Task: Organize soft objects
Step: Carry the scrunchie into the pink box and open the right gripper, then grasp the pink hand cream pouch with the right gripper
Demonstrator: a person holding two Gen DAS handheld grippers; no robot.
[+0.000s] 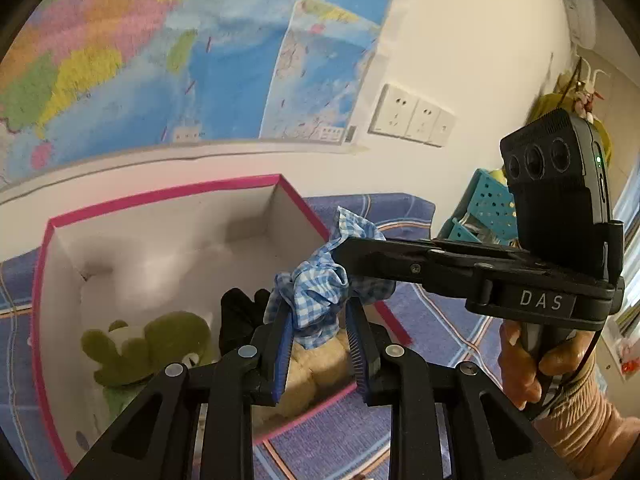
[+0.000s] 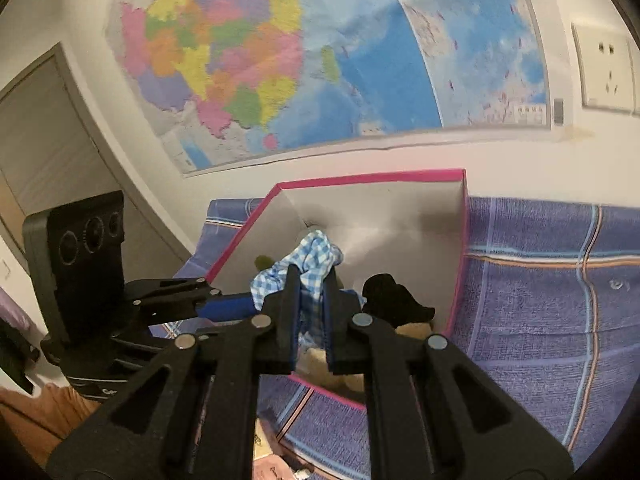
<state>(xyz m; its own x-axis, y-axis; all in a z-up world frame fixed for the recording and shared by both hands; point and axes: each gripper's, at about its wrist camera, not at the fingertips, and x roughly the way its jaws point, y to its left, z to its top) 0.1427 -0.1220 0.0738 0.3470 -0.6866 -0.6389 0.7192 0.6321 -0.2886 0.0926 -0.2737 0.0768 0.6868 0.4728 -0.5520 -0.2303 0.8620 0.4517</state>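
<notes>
A blue-and-white checked cloth (image 1: 316,292) (image 2: 316,252) hangs bunched above the near part of a white box with a pink rim (image 1: 160,196) (image 2: 372,176). My left gripper (image 1: 316,308) is shut on its lower folds. My right gripper (image 2: 312,274) is shut on the same cloth, and in the left wrist view it reaches in from the right (image 1: 340,248). The left gripper (image 2: 240,306) comes in from the left in the right wrist view. Inside the box lie a green plush frog (image 1: 160,340) (image 2: 262,262), a black soft item (image 1: 240,312) (image 2: 392,296) and a tan plush (image 1: 316,364) (image 2: 416,330).
The box sits on a blue-purple plaid bedspread (image 1: 440,340) (image 2: 540,280) against a wall with a large map and sockets (image 1: 412,120). A teal perforated basket (image 1: 488,204) stands at the right. A person's hand (image 1: 532,360) holds the right gripper. A door (image 2: 40,140) is at the left.
</notes>
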